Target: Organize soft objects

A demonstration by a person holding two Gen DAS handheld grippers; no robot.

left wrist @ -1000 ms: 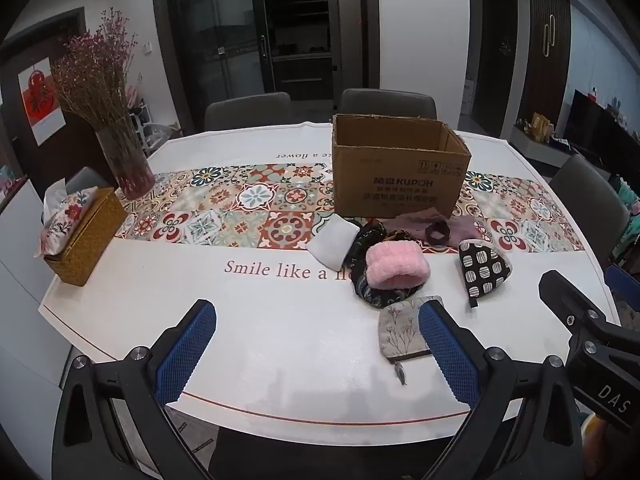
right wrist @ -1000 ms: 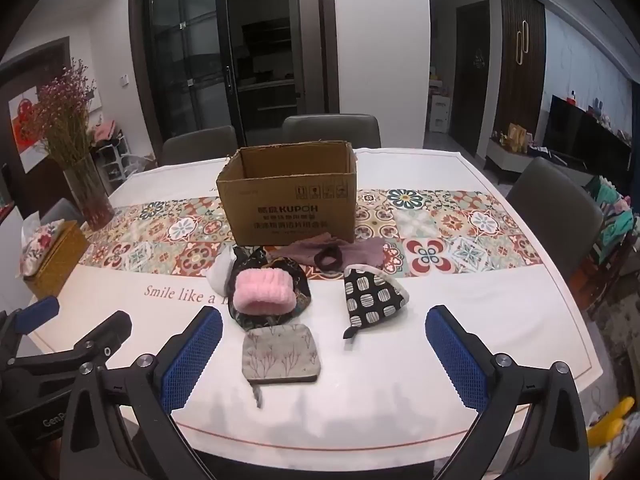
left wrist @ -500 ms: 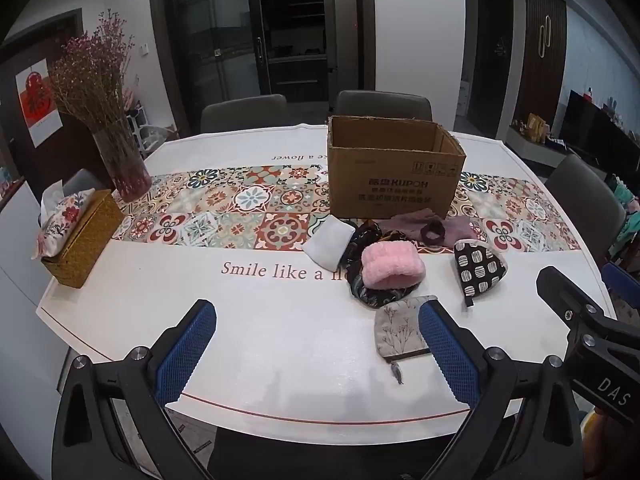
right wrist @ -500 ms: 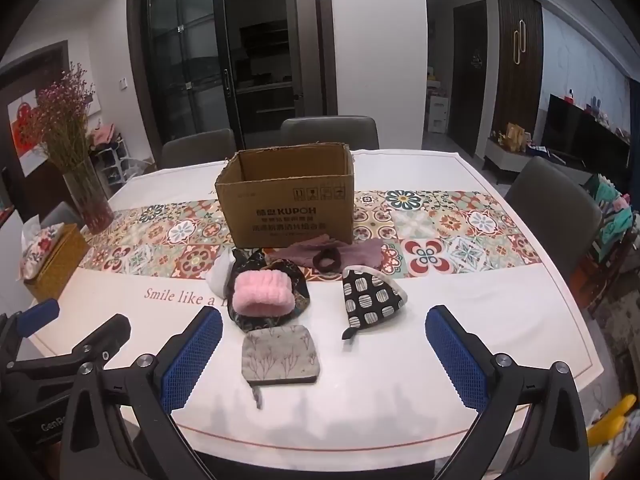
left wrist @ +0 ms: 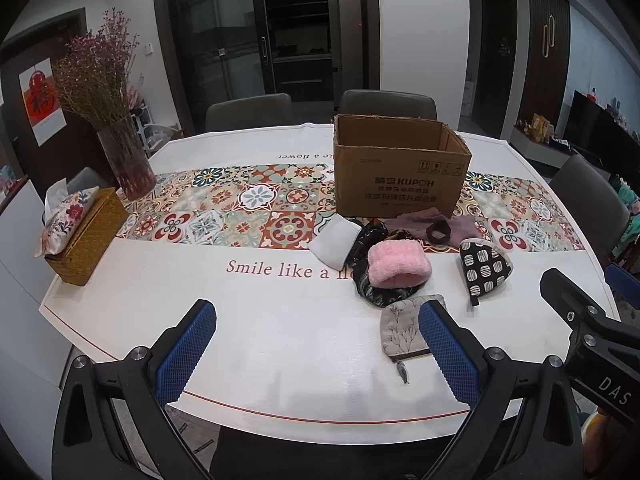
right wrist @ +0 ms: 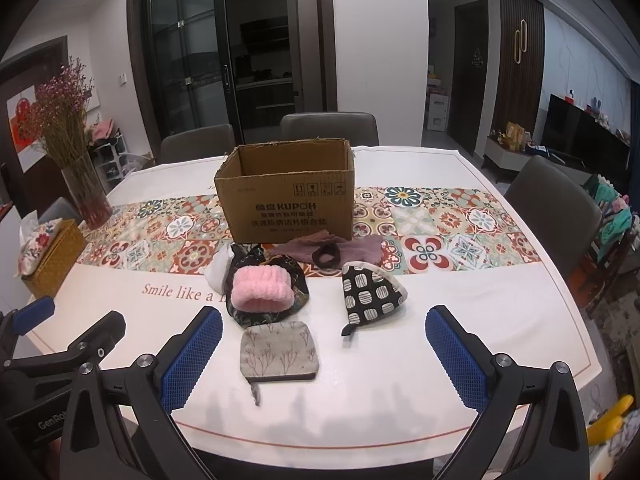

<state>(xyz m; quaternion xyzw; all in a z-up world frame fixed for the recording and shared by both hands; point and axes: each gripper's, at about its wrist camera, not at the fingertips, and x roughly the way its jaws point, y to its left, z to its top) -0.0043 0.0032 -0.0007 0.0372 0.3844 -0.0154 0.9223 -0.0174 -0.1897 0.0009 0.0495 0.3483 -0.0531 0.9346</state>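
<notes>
An open cardboard box stands mid-table. In front of it lie soft things: a pink fluffy band on a dark floral cloth, a white pad, a mauve cloth with a dark hair tie, a black-and-white patterned mitt and a grey floral pouch. My left gripper and right gripper are both open and empty, hovering over the near table edge, short of the pouch.
A glass vase of dried flowers and a woven tissue box sit at the table's left. Grey chairs stand behind and to the right. The table's front edge is just below the fingers.
Both grippers have drifted slightly; the box and soft things sit a little differently in view. Nothing on the table moved, and both jaws stay open.
</notes>
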